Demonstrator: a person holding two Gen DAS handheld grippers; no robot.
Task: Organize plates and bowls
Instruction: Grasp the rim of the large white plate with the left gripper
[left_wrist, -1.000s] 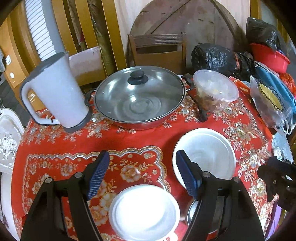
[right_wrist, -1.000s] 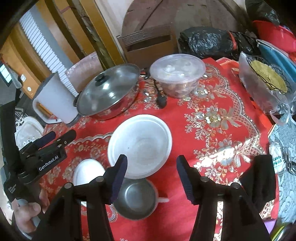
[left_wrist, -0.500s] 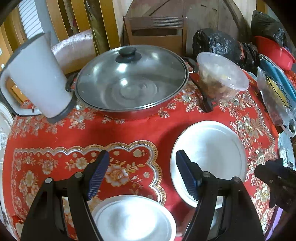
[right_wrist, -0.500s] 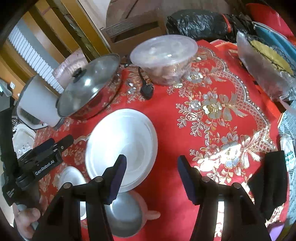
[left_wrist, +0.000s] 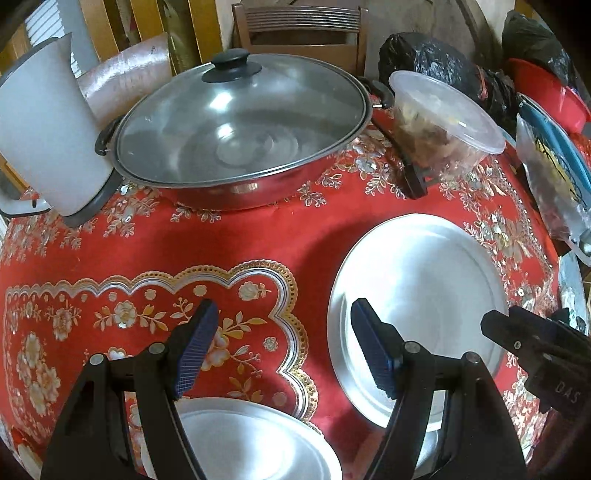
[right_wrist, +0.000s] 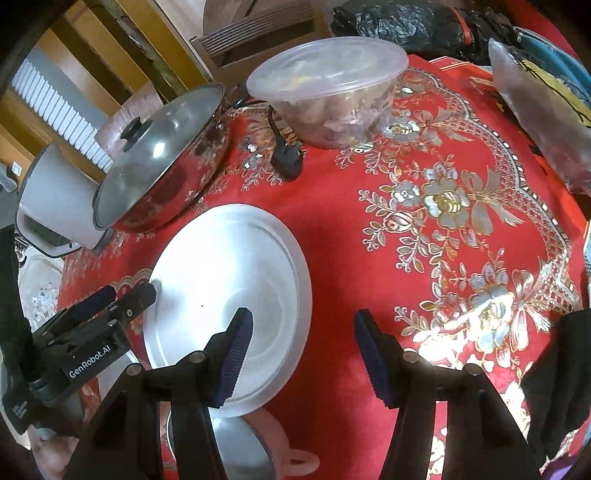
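Note:
A large white plate lies on the red tablecloth, right of centre in the left wrist view. My left gripper hovers open above the cloth, its right finger over the plate's near-left rim. A smaller white plate sits under its fingers at the bottom edge. In the right wrist view, my right gripper is open, its left finger over the right part of the large plate. A small metal bowl with a pink handle sits below that finger. Neither gripper holds anything.
A lidded steel wok and a white kettle stand at the back left. A lidded plastic food container and a black plug lie behind the plate. Bags crowd the right edge. Flowered cloth stretches to the right.
Both grippers have moved forward and lower over the table, so the large plate looks bigger and closer. The fingers have stayed open and no dish has moved.

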